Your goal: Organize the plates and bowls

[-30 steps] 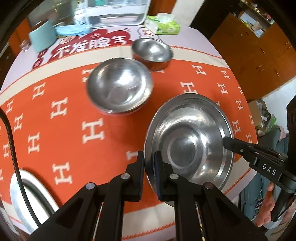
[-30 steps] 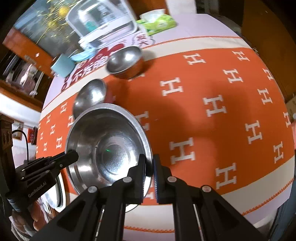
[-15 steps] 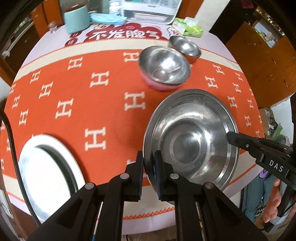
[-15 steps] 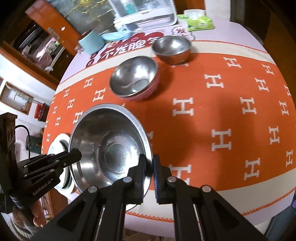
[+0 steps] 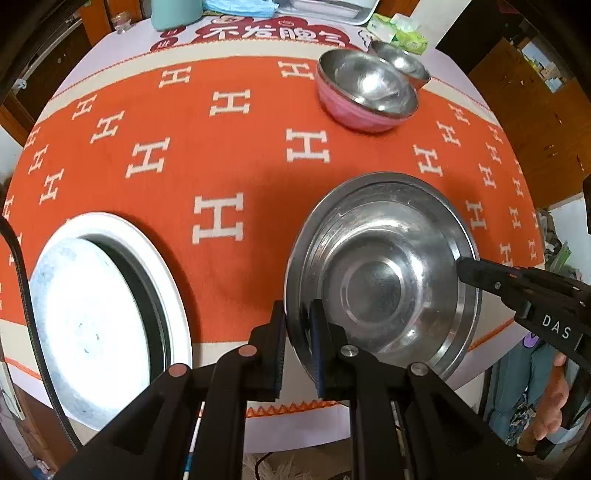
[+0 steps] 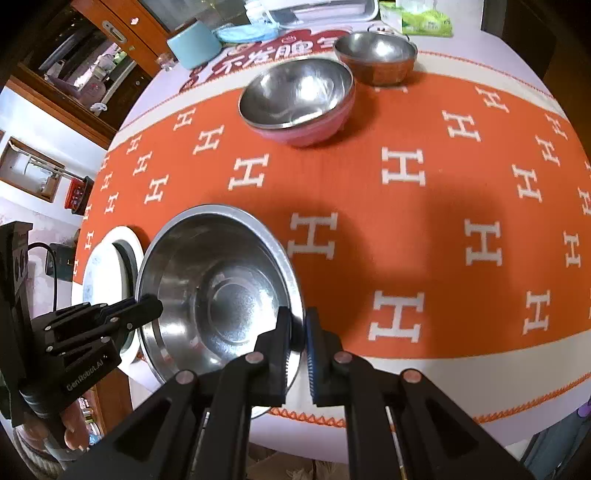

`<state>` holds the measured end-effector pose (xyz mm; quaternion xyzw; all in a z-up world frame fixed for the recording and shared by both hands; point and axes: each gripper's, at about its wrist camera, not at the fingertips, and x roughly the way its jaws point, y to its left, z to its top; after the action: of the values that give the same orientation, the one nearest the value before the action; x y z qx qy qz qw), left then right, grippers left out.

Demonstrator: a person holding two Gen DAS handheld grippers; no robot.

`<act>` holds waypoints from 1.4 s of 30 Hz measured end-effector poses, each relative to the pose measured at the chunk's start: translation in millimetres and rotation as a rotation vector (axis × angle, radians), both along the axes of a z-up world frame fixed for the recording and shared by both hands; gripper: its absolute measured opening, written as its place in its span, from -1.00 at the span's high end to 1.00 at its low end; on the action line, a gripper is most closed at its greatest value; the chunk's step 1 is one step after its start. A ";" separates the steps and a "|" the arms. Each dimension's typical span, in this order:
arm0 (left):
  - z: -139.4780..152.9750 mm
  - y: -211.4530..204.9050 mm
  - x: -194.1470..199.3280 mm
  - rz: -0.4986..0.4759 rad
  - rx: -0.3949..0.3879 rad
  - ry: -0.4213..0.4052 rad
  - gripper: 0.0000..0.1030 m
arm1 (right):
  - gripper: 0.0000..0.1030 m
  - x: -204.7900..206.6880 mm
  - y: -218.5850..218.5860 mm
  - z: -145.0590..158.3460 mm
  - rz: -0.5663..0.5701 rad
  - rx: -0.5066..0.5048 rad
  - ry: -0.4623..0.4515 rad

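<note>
Looks like home dining room, lived-in. Round surface (image 5: 436, 376) under orange cloth (image 5: 229, 155) with white H pattern plus red banner with Chinese characters. Steel bowls (image 6: 295, 92) and white-rimmed plate (image 5: 92, 314) out on it, tissue pack (image 6: 424, 18), teal cup (image 6: 192, 44), clear plastic tub at far edge. Wooden cabinets (image 5: 524, 118) around, glass-door cupboard (image 6: 85, 74) crammed with household bits. Cluttered floor at side, wall outlet with cable.

Both grippers (image 6: 297, 334) (image 6: 149, 306) clamp steel basin (image 6: 221, 295) rim.
</note>
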<state>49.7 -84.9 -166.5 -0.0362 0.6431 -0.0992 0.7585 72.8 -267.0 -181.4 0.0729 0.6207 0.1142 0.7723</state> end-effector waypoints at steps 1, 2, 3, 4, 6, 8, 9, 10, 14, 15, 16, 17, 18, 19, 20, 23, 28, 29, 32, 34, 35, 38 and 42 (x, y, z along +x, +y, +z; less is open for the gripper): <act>-4.2 1.4 -1.3 0.002 -0.001 0.011 0.80 | 0.85 -1.0 0.6 -2.9 -0.001 0.000 0.008; -7.1 2.7 -2.1 0.003 -0.002 0.017 0.80 | 0.85 -1.1 1.5 -5.4 -0.001 0.000 0.015; -9.7 3.9 -2.3 0.003 -0.003 0.021 0.80 | 0.85 -1.8 2.5 -8.4 -0.001 -0.001 0.022; -12.2 4.5 -2.7 0.002 -0.003 0.025 0.80 | 0.85 -1.9 3.4 -10.7 0.000 -0.003 0.027; -16.6 5.0 -2.9 0.002 -0.002 0.027 0.80 | 0.85 -2.3 4.8 -15.3 -0.002 -0.005 0.035; -20.7 4.9 -1.9 0.000 0.002 0.029 0.80 | 0.85 -1.8 5.7 -19.3 -0.005 -0.008 0.043; -22.7 4.7 -1.9 -0.001 0.004 0.032 0.80 | 0.85 -1.3 6.1 -20.8 -0.007 -0.009 0.046; -23.8 4.8 -1.8 -0.003 0.005 0.035 0.80 | 0.85 -0.7 6.7 -22.0 -0.007 -0.012 0.048; -30.7 3.4 -1.0 -0.010 0.009 0.053 0.80 | 0.85 -0.7 8.9 -25.1 -0.002 -0.024 0.052; -32.2 3.5 -1.0 -0.011 0.008 0.056 0.80 | 0.85 -0.5 8.9 -25.4 -0.002 -0.025 0.054; -33.8 2.6 -0.2 -0.011 0.008 0.058 0.80 | 0.85 -0.5 8.9 -26.5 -0.003 -0.025 0.055; -34.8 3.4 0.7 -0.012 0.007 0.058 0.80 | 0.85 -0.6 9.3 -27.2 -0.002 -0.026 0.057; -34.7 3.2 0.9 -0.013 0.006 0.054 0.80 | 0.85 -0.5 9.9 -27.8 -0.002 -0.031 0.057; -35.6 2.6 1.1 -0.015 0.010 0.052 0.80 | 0.85 -0.3 10.4 -27.9 -0.001 -0.034 0.054; -36.2 2.0 1.2 -0.017 0.014 0.049 0.80 | 0.84 -0.3 10.9 -28.4 0.001 -0.035 0.055; -36.5 0.3 1.8 -0.017 0.011 0.046 0.66 | 0.83 -0.3 12.0 -30.5 -0.001 -0.032 0.061; -27.3 -1.7 1.2 -0.014 0.036 0.009 -0.02 | 0.79 -0.5 14.1 -32.1 -0.012 -0.015 0.067; -26.3 -2.6 1.2 -0.018 0.042 0.002 -0.02 | 0.79 -0.8 13.6 -32.2 -0.014 -0.014 0.068; -24.5 -2.8 1.5 -0.014 0.041 0.000 -0.10 | 0.63 -2.2 12.5 -31.2 -0.019 -0.014 0.064; -22.6 -1.4 1.7 -0.010 0.035 -0.003 -0.22 | 0.55 -3.7 11.8 -28.7 -0.021 -0.003 0.056; -21.9 -0.5 1.0 -0.009 0.034 -0.005 -0.23 | 0.52 -4.7 11.1 -27.1 -0.020 0.005 0.052; -18.3 6.5 -1.4 -0.005 0.028 -0.011 -0.27 | 0.46 -6.3 11.5 -23.4 -0.019 0.008 0.042; -14.8 7.9 -2.2 0.000 0.020 -0.020 -0.30 | 0.45 -8.9 11.2 -19.7 -0.016 -0.001 0.032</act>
<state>47.6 -76.9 -181.2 -0.0277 0.6366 -0.0933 0.7651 63.9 -255.8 -201.1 0.0793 0.6322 0.1066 0.7633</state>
